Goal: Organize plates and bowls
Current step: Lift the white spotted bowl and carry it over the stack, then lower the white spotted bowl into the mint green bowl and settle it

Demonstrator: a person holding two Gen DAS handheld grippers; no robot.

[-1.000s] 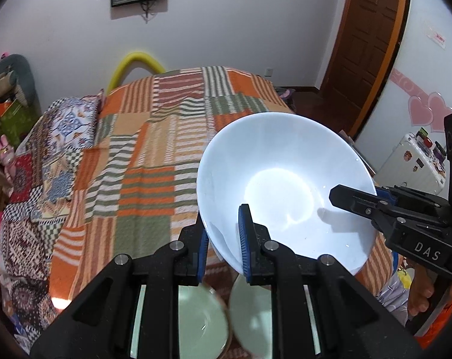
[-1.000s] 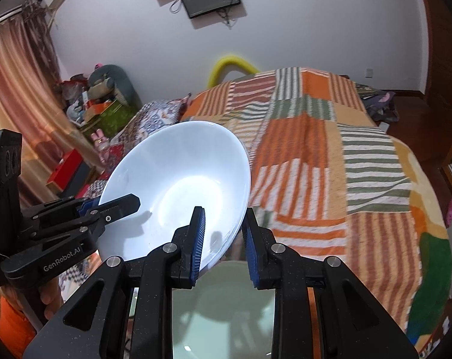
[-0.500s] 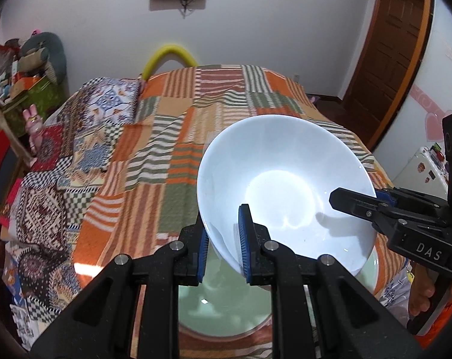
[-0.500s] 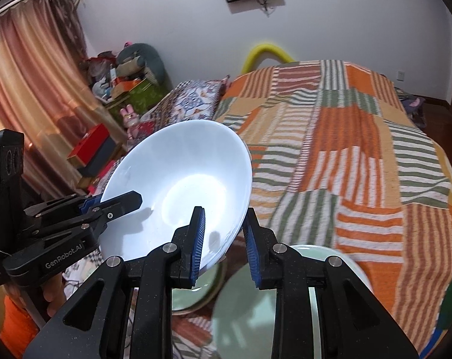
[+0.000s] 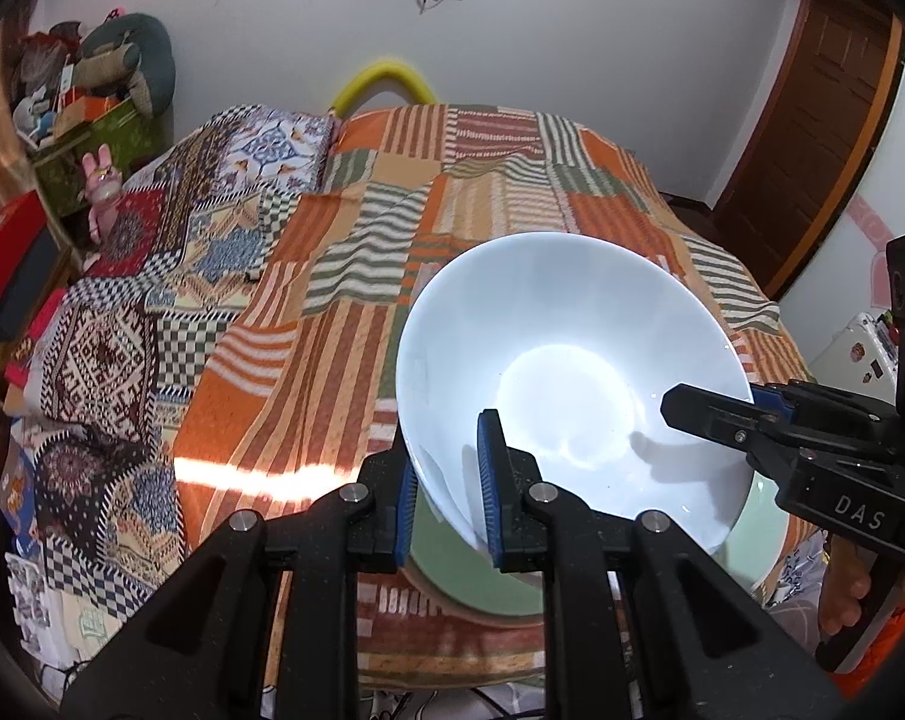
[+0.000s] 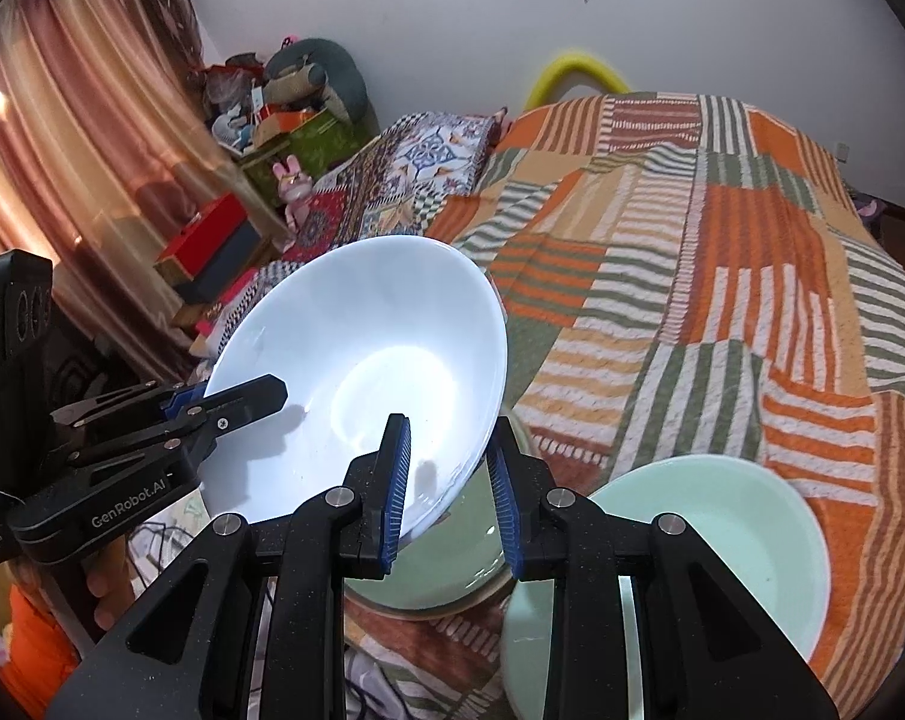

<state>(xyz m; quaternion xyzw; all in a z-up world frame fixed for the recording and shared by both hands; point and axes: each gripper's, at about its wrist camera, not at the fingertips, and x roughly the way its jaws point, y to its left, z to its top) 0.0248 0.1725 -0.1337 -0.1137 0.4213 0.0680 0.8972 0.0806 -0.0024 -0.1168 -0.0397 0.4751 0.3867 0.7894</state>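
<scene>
Mostly hidden under the white bowl (image 5: pixel 572 372): a green plate (image 5: pixel 488 582) on the bed (image 5: pixel 344 324), rim cut off. Left hand-held gripper (image 5: pixel 446 510) clamped on the bowl's near rim, right hand-held gripper (image 6: pixel 449 480) pinching the opposite rim, bowl tilted just above the plate. Beside it, a second green bowl (image 6: pixel 752 516).

I see both grippers pinching white bowl (image 6: pixel 356 372) | right gripper (image 6: pixel 449 480) rim-clamped | bowl above green dish (image 6: pixel 446 564) | left gripper (image 6: pixel 260 396) opposite rim

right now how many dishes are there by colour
white bowl, held by both grippers: 1
pale green dishes on the bedspread: 2, one under the white bowl, one beside it
total: 3
</scene>
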